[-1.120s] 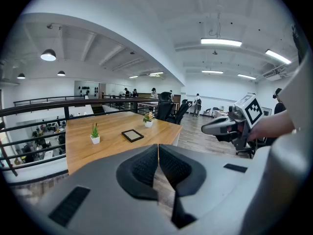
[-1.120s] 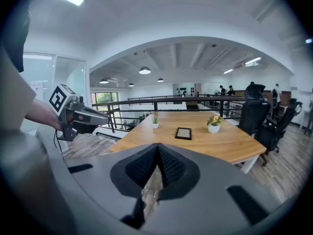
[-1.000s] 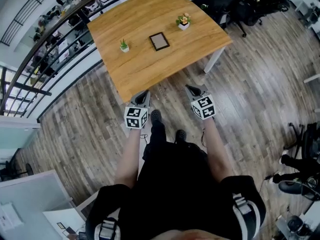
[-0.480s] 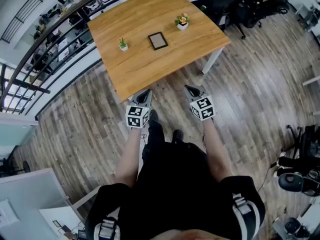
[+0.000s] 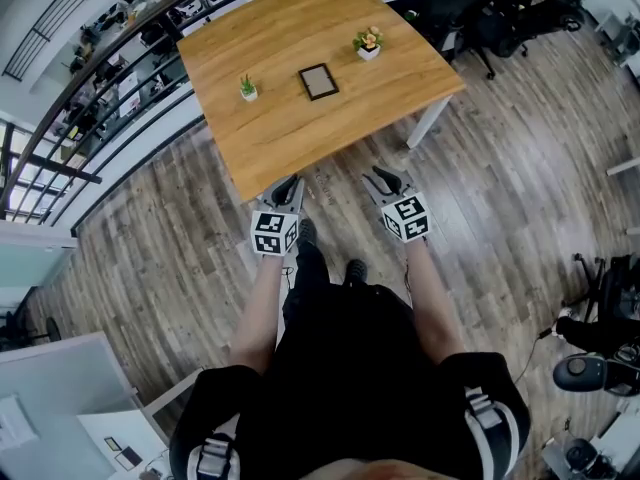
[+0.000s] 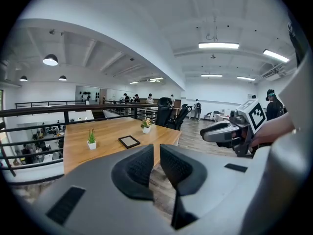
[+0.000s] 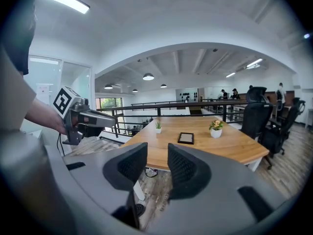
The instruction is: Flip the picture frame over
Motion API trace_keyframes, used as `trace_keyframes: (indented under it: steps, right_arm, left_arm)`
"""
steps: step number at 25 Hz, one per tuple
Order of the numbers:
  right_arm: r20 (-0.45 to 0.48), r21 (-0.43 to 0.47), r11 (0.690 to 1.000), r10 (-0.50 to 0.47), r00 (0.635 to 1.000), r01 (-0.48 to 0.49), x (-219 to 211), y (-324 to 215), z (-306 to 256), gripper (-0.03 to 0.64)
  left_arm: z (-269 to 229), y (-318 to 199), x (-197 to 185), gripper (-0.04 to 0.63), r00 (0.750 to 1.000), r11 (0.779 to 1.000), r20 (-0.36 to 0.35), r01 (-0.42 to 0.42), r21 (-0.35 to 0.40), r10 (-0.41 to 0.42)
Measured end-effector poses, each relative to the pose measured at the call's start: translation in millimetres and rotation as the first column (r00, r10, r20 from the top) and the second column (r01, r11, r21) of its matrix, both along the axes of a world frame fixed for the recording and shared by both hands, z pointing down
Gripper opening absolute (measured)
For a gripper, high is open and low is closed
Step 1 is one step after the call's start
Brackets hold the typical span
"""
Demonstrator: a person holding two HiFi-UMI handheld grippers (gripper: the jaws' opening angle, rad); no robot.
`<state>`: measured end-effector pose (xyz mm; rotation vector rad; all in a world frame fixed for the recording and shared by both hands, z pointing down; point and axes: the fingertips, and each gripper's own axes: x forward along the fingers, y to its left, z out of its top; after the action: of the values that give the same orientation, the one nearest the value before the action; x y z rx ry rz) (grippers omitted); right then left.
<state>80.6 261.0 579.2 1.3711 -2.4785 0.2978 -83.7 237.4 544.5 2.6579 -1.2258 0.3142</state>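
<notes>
Wooden table, picture frame, small potted green plant, potted flowers

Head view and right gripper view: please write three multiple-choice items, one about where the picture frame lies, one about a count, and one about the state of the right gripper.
1. Where does the picture frame lie?
A. On the floor
B. Flat on the table, between the potted plants
C. On a chair

2. How many potted plants stand on the table?
A. One
B. Two
C. Four

3. In what state is the right gripper?
A. Shut on the frame
B. Shut on a pot
C. Jaws apart, nothing between them

Key:
1 B: the frame lies mid-table, with the green plant on one side and the flowering plant on the other.
2 B: only those two pots show.
3 C: its jaws have just been opening, and nothing sits in the gap.
</notes>
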Motion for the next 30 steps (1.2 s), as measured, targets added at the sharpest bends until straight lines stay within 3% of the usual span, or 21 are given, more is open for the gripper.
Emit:
trace_keyframes:
  steps: [4, 7, 16, 30]
  right_arm:
    - [0.000, 0.002, 1.000, -0.011, 1.000, 0.011, -5, -2, 0, 0.187]
    - [-0.005, -0.001, 1.000, -0.013, 1.000, 0.013, -6, -2, 2, 0.224]
    - [-0.007, -0.005, 1.000, 0.008, 1.000, -0.008, -2, -3, 5, 0.366]
    - [0.024, -0.031, 0.996, 0.081, 0.996, -0.080, 7, -37, 7, 0.359]
  left_arm:
    - [-1, 0, -3, 0.035, 1.000, 1.000, -0.003, 0.008, 0.001, -0.008]
    - [1, 0, -5, 0.099, 1.000, 1.000, -0.005, 0.012, -0.007, -0.012]
    - [10, -2, -8, 0.202, 0.999, 0.999, 0.004, 0.035, -0.025, -0.035]
    - [11, -43, -13, 0.210, 0.999, 0.999, -0.020, 0.027, -0.043, -0.028]
